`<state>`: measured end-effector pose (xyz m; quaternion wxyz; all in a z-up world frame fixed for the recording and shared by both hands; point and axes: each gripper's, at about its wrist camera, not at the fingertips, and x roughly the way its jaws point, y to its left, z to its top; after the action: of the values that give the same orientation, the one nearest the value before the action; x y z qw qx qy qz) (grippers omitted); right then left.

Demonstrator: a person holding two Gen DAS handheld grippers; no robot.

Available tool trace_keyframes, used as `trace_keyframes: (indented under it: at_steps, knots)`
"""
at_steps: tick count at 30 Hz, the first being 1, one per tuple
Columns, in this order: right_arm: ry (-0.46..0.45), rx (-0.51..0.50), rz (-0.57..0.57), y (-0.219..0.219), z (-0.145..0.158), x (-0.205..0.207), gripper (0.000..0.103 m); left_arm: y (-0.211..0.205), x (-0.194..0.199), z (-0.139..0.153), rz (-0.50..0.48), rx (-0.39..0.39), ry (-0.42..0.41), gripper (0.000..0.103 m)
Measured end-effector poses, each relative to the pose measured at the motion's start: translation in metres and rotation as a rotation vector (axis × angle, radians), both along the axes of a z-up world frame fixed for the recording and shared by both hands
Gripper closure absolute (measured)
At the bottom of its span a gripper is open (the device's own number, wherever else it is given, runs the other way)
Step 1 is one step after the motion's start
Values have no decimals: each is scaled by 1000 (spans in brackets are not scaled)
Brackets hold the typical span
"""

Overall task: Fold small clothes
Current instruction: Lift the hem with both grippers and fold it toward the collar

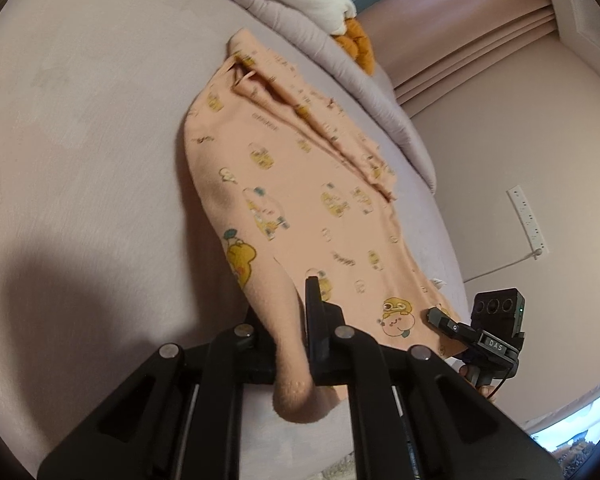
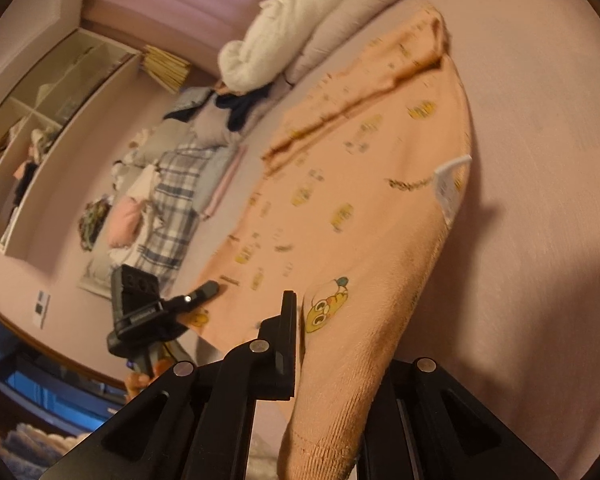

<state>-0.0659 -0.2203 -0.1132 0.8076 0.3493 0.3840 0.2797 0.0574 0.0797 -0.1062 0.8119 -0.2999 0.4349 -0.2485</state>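
A small peach garment (image 1: 300, 184) printed with yellow cartoon animals lies stretched over the pale pink bed (image 1: 80, 140). My left gripper (image 1: 296, 320) is shut on one near corner of it, and the cloth bunches between the fingers. My right gripper (image 1: 440, 318) is shut on the other near edge. In the right wrist view the garment (image 2: 360, 184) drapes over my right gripper (image 2: 312, 340), hiding one finger. The left gripper (image 2: 204, 292) shows there pinching the far corner. A white care label (image 2: 448, 188) shows on the cloth.
A rolled grey duvet (image 1: 340, 60), a white blanket (image 2: 284, 28) and an orange item (image 1: 358, 46) lie at the head of the bed. A pile of clothes with a plaid piece (image 2: 176, 200) and open shelves (image 2: 40, 128) are beside the bed. A power strip (image 1: 528, 220) lies on the floor.
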Motion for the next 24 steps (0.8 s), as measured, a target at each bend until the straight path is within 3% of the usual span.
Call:
trace_keyframes:
  at_steps: [11, 24]
  knots:
    - [-65, 47, -14, -2, 18, 11, 93, 1, 14, 19, 6, -78, -53, 96]
    - [-131, 58, -24, -14, 32, 31, 93, 1, 36, 38, 7, -95, -107, 96]
